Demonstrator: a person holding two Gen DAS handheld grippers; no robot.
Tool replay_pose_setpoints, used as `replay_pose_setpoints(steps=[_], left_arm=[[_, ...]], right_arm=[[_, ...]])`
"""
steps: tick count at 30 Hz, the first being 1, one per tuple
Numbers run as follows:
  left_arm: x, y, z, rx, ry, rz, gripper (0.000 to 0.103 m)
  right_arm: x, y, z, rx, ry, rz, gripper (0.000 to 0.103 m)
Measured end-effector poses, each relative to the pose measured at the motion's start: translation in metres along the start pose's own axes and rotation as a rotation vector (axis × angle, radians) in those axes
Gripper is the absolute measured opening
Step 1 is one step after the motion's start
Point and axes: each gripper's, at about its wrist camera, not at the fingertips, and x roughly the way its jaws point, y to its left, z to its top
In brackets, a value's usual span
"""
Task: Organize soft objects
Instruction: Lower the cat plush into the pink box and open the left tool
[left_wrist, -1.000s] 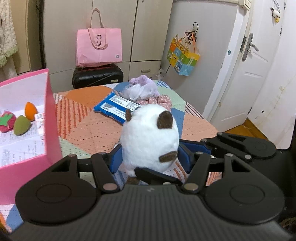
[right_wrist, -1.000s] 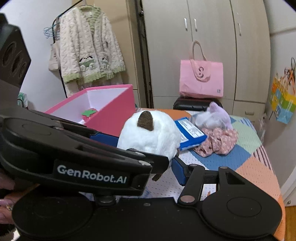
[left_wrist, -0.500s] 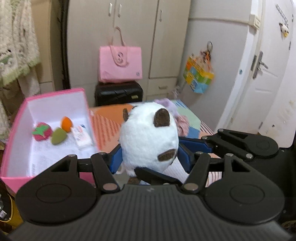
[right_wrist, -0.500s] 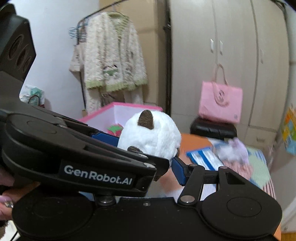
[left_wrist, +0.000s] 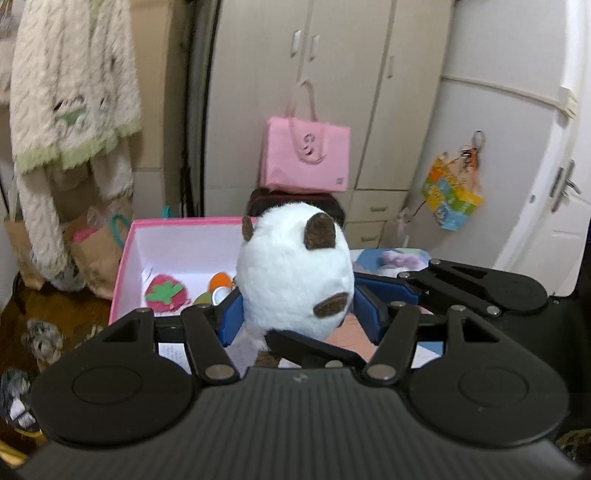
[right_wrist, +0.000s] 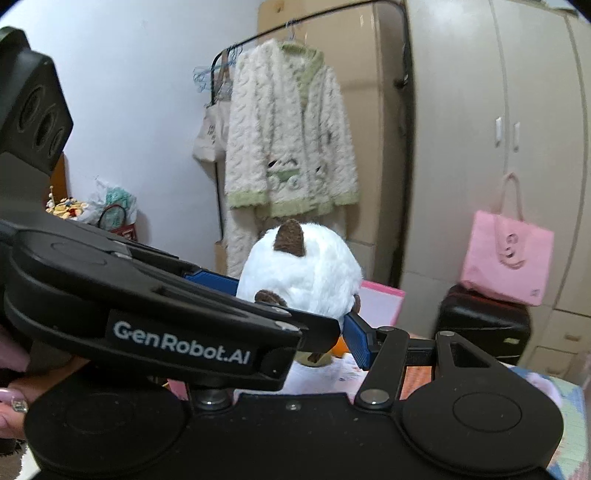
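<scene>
Two claws pinching one white plush toy, left claw, right claw, pink box beyond

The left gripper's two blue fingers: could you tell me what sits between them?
A white plush toy with brown ears fills the left gripper, seen in the left wrist view.

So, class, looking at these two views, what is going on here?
A person is holding a white plush toy with brown ears, gripped between both handheld grippers at once: the left gripper and the right gripper each have their blue pads against its sides. The toy is up in the air in front of an open pink box, which already holds a felt strawberry.
</scene>
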Motion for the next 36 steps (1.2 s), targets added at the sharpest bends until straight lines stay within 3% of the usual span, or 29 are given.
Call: replay_pose_setpoints(steps=[8, 15, 23, 36], left_arm=[[0.06, 0.063, -0.013, -0.159, 0.191, -0.009, 0.061], [0.097, 0.086, -0.031, -0.203, 0.316, 0.001, 0.061], [0.091, 0.084, -0.034, -0.109, 0.293, 0.077, 0.069], [0.016, 0.046, -0.018, 0.088, 0.186, 0.126, 0.081]], right_arm=[[0.074, -0.012, -0.011, 0.081, 0.18, 0.102, 0.063], [0.106, -0.013, -0.032, 0.109, 0.274, 0.12, 0.063], [0.109, 0.0, -0.029, 0.004, 0.339, 0.095, 0.063], [0.055, 0.015, -0.01, -0.082, 0.286, 0.052, 0.067]])
